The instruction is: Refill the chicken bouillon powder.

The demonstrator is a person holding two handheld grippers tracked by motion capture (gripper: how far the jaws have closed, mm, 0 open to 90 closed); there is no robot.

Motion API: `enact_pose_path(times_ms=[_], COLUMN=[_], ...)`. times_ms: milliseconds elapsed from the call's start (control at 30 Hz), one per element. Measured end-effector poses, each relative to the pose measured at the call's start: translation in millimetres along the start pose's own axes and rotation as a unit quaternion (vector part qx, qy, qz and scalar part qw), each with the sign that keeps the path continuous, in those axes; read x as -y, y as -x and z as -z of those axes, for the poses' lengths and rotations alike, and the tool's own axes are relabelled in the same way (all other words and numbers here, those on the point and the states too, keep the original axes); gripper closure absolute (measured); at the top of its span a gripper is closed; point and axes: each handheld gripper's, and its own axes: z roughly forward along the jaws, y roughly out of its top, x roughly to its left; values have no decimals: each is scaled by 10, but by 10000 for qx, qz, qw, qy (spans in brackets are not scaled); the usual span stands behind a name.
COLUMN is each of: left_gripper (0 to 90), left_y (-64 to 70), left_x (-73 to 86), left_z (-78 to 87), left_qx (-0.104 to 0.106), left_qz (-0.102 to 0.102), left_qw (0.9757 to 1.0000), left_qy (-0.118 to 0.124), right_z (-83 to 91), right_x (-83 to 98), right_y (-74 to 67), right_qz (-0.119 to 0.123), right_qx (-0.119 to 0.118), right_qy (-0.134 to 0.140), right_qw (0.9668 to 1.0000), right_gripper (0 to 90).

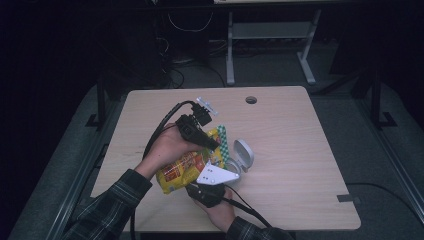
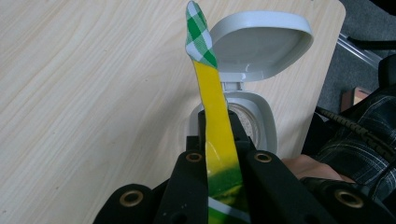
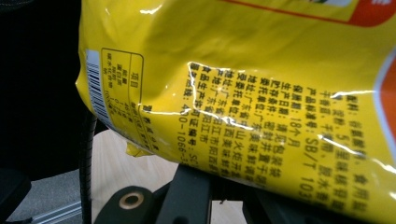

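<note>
**Desk:** Item one, the setting?

**Operator:** Dark room, grey carpet, a white-legged frame at the far side. Work surface: one light wood table [image 1: 300,165], with a cable hole near its far edge.

**Desk:** Item two, from the left?

**Operator:** My left gripper [image 1: 212,144], reaching in from the near left and pointing right. In the left gripper view its jaws are clamped on the top seal of the yellow snack bag [image 1: 186,167]. That seal strip [image 2: 212,98] stands up between the jaws, thin and edge-on, and ends in a green-checked corner [image 2: 198,30].

**Desk:** Item three?

**Operator:** The bag itself, held above the table's near middle, long axis running from near left to far right. My right gripper [image 1: 210,186] comes in under it from the near edge. The right gripper view has the printed back of the bag [image 3: 261,93] lying across its jaws. I judge them closed on the bag's lower edge, though the contact itself is hidden.

**Desk:** Item four, to the right?

**Operator:** A white flip-top container [image 1: 241,159], lid [image 2: 261,46] swung open, standing on the table just right of the bag. From the left gripper it lies straight ahead, beyond the seal.

**Desk:** Deciding relation?

**Operator:** The bag's top points at the open mouth, and the left gripper is nearer it. I reckon the next move is opening or tipping that way.
</note>
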Motion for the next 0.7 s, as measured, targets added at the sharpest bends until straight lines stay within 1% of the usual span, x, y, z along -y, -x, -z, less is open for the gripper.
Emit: enact_pose_path(times_ms=[333,700], left_gripper=[900,900], left_y=[15,15], left_x=[-14,-15], left_z=[-7,-5], left_qx=[-29,-56], left_qz=[36,37], left_qw=[10000,10000], left_qy=[-42,-53], right_z=[6,6], right_x=[0,-2], right_y=[1,4], right_qz=[-53,-55], right_qx=[-41,-62], right_qy=[45,49], right_qw=[10000,10000], right_gripper=[900,900])
